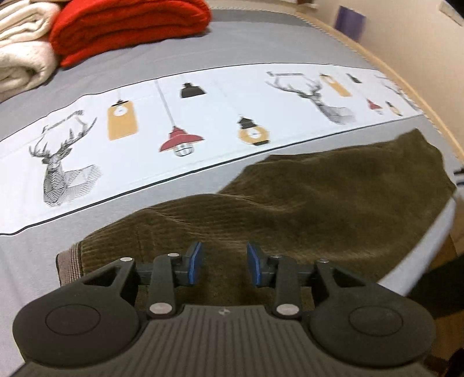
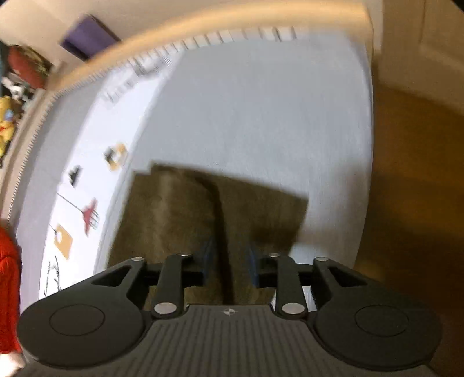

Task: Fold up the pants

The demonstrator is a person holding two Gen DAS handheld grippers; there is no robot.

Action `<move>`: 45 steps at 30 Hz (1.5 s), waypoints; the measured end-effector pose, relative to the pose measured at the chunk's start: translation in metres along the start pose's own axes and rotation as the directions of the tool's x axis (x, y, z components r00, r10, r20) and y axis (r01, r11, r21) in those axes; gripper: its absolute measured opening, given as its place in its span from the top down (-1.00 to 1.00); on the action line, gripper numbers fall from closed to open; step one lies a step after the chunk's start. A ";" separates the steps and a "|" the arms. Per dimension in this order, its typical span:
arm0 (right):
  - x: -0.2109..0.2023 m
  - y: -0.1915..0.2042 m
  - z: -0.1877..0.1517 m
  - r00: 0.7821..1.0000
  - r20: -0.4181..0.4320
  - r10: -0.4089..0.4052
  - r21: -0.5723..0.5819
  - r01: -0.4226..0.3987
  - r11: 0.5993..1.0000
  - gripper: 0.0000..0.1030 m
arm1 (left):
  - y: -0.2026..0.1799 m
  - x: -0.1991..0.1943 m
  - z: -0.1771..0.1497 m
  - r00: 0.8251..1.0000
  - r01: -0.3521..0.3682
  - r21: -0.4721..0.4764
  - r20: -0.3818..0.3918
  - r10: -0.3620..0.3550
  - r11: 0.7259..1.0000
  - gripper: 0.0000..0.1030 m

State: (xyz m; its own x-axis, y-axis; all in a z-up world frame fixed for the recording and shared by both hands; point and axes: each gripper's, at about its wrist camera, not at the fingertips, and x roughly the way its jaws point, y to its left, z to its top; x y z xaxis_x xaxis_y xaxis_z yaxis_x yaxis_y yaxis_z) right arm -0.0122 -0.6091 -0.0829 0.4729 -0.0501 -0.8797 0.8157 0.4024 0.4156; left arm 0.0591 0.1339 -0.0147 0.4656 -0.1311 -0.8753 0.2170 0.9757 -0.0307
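Note:
Olive-brown corduroy pants (image 1: 304, 203) lie folded on the grey bedspread (image 1: 232, 40), with their waistband (image 1: 69, 264) at the lower left of the left wrist view. My left gripper (image 1: 223, 264) hovers just above the cloth near the waistband, its blue pads (image 1: 195, 262) apart with nothing between them. In the blurred right wrist view the same pants (image 2: 179, 214) spread below my right gripper (image 2: 229, 261), which is open above a dark crease; its pads do not press on the fabric.
A red folded blanket (image 1: 130, 26) and a cream one (image 1: 23, 49) sit at the far left of the bed. A white printed band with deer and lamps (image 1: 179, 116) crosses the bedspread. The bed's edge and brown floor (image 2: 414, 203) lie to the right.

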 end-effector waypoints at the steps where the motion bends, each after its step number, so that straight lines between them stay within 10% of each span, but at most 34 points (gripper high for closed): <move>1: 0.008 -0.001 0.000 0.999 -0.034 0.001 0.012 -0.001 1.000 0.41 | 0.000 0.002 0.003 1.000 -0.007 -0.005 -0.002 0.007 1.000 0.20; 18: 0.055 0.058 -0.029 0.982 -0.068 -0.175 -0.282 0.149 0.948 0.28 | -0.003 0.010 0.006 1.000 -0.013 0.002 0.001 0.013 1.000 0.01; 35: 0.042 0.114 -0.056 0.999 0.004 0.033 -0.509 -0.026 0.860 0.25 | 0.008 0.008 0.002 1.000 -0.024 -0.016 -0.004 0.024 1.000 -0.01; 41: 0.018 0.140 -0.069 0.942 -0.079 0.327 -0.598 -0.307 0.740 0.28 | 0.008 0.009 0.001 1.000 -0.026 -0.014 -0.011 0.026 1.000 -0.02; 45: 0.028 0.125 -0.054 0.986 0.025 0.165 -0.510 -0.129 0.850 0.27 | 0.008 0.009 0.000 0.999 -0.031 -0.011 -0.015 0.031 0.999 -0.06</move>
State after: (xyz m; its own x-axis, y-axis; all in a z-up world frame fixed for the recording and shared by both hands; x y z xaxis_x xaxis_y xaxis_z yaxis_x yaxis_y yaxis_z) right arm 0.0849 -0.5110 -0.0678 0.6095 -0.0061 -0.7928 0.4627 0.8148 0.3494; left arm 0.0651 0.1409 -0.0233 0.4596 -0.0980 -0.8827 0.1925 0.9813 -0.0087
